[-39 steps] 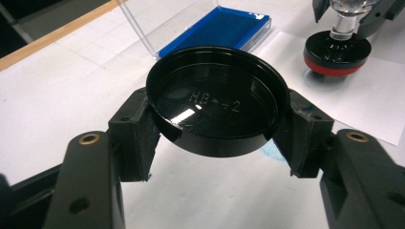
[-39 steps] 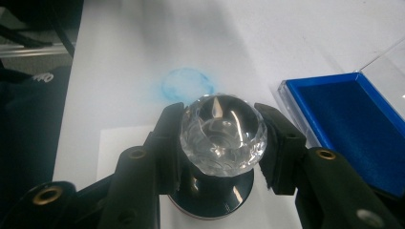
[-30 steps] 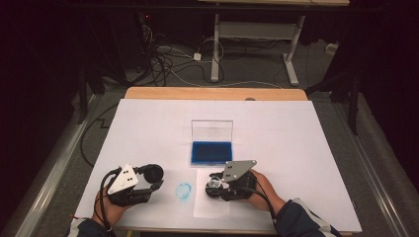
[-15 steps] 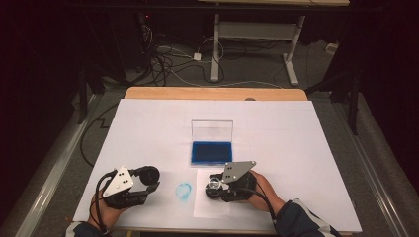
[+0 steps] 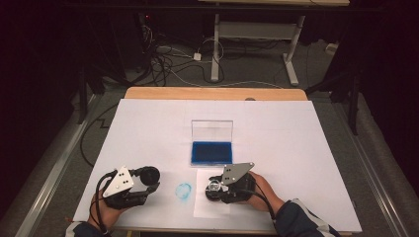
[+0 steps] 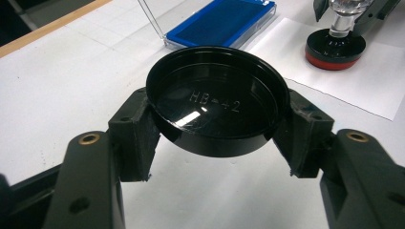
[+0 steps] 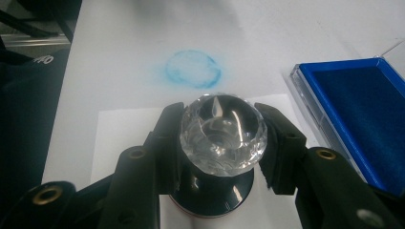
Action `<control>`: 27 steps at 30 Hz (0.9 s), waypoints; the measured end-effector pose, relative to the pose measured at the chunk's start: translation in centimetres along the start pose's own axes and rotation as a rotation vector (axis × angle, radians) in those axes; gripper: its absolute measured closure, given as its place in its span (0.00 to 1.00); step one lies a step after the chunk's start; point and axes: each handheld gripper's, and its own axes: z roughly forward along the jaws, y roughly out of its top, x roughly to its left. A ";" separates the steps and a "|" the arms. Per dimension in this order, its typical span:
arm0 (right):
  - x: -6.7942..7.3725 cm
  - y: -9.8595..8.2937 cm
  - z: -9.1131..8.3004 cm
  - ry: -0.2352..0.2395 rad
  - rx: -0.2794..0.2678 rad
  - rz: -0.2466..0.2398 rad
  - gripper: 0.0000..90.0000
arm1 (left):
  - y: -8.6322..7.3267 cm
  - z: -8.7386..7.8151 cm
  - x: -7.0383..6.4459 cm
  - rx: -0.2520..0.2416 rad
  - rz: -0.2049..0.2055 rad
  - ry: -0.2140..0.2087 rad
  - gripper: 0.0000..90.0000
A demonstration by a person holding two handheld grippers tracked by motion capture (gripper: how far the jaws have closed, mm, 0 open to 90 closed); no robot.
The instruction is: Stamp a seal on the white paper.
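Note:
My left gripper (image 6: pixel 217 131) is shut on a round black lid (image 6: pixel 217 102) marked "HB-42", held open side up just above the white table cover; the high view shows that lid (image 5: pixel 147 175) at the front left. On a white sheet of paper (image 5: pixel 207 207) my right gripper (image 5: pixel 215 187) is shut on the clear faceted knob (image 7: pixel 222 131) of a stamp. The stamp's black base with a red rim (image 6: pixel 335 45) rests on the sheet. A faint blue round print (image 5: pixel 183 191) marks the cover between the two grippers.
A blue ink pad (image 5: pixel 211 153) lies in a clear case just beyond the paper, its lid (image 5: pixel 212 129) standing upright behind it. The white cover (image 5: pixel 296 148) spans the table, with a strip of wooden edge (image 5: pixel 212 93) at the far side. Cables and desk legs lie on the floor beyond.
My left gripper with the lid has drifted slightly left and toward the near edge. The right gripper and stamp have stayed in place.

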 end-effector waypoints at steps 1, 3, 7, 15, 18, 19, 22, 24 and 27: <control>0.0 -0.1 0.0 0.002 -0.001 -0.007 0.63 | 0.0 0.0 0.0 0.000 0.000 0.000 0.40; 0.0 -0.2 0.0 0.005 -0.010 0.000 0.63 | 0.0 0.0 0.0 0.001 0.002 -0.002 0.40; 0.0 -0.3 0.1 0.011 -0.017 0.014 0.63 | 0.0 0.0 0.0 0.006 0.006 -0.003 0.40; -0.1 -0.4 0.1 0.013 -0.012 0.010 0.63 | 0.0 0.1 -0.1 0.006 0.004 -0.006 0.40; -0.1 -0.4 0.1 0.012 -0.011 0.009 0.63 | 0.0 0.1 -0.1 0.009 0.006 -0.007 0.40; -0.1 -0.3 0.0 0.012 -0.008 0.007 0.63 | 0.0 0.2 -0.1 0.008 0.006 -0.008 0.40; -0.1 -0.3 0.1 0.013 -0.008 0.007 0.63 | 0.0 0.2 -0.1 0.010 0.007 -0.009 0.40; -0.1 -0.3 0.1 0.012 -0.007 0.006 0.63 | 0.0 0.2 -0.2 0.011 0.006 -0.010 0.40; -0.1 -0.3 0.1 0.013 -0.007 0.007 0.63 | 0.0 0.3 -0.2 0.014 0.008 -0.013 0.40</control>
